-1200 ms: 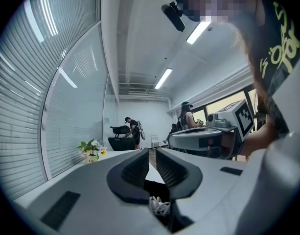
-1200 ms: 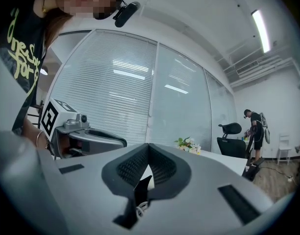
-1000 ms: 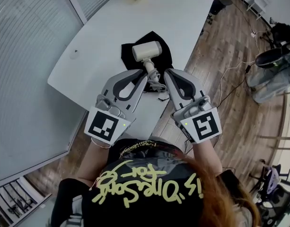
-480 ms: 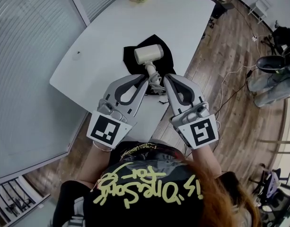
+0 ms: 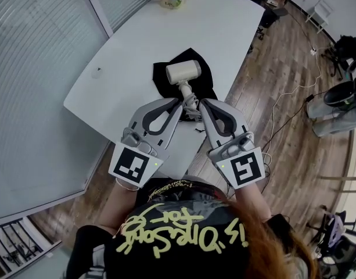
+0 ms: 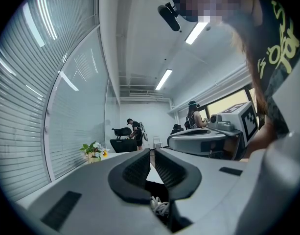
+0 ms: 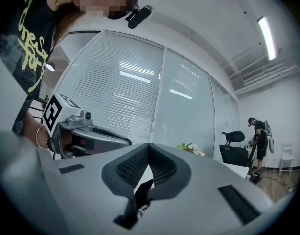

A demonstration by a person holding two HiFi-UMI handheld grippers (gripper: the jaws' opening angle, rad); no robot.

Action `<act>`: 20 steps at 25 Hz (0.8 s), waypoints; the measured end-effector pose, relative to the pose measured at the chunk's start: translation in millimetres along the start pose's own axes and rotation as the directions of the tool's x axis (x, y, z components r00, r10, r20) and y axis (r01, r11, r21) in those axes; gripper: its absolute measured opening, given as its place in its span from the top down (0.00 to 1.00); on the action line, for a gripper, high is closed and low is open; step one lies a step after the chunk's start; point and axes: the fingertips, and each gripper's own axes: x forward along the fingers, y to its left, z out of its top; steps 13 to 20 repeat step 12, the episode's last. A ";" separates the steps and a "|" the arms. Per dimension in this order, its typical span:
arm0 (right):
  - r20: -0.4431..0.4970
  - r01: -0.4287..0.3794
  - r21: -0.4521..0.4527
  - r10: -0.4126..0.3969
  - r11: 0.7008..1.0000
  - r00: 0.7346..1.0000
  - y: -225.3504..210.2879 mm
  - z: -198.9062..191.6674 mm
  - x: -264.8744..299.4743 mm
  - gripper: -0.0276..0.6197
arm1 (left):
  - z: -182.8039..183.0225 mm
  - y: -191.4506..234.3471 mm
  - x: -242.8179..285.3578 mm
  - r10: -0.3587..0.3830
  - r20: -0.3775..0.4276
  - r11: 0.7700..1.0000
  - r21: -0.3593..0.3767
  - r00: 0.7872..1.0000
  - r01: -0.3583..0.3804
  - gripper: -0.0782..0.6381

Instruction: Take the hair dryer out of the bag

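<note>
Right gripper (image 7: 149, 148): closed, a flap of the black bag (image 7: 142, 190) nipped between its jaws. Left gripper (image 6: 152, 153): jaws all but together, nothing clearly held, coiled cord (image 6: 159, 207) just beneath. Hair dryer (image 5: 183, 71): lies atop the bag on the bench (image 5: 125, 57). Probably rigid, light and smooth; best taken by the handle (image 5: 184, 90). Bag looks flat, nothing visible inside.

Bright, even light from ceiling strip lamps (image 6: 164, 79); the white tabletop (image 5: 137, 45) shines pale, shadows soft. Gripper views curve fisheye-round, black at corners, nearest parts blurred.
</note>
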 end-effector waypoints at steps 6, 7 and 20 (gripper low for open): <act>0.006 -0.009 0.002 0.009 1.000 1.000 4.9 -2.8 -2.1 0.95 | -2.5 -1.2 -4.0 0.012 -0.003 1.000 0.008 1.000 -0.012 0.86; 0.006 -0.010 0.003 0.010 1.000 1.000 5.3 -3.0 -2.6 0.95 | -2.6 -1.3 -4.5 0.013 -0.003 1.000 0.009 1.000 -0.013 0.86; 0.003 -0.011 0.007 0.011 1.000 1.000 6.4 -3.4 -6.0 0.95 | -2.9 -4.0 -6.1 0.014 0.000 1.000 0.009 1.000 -0.014 0.87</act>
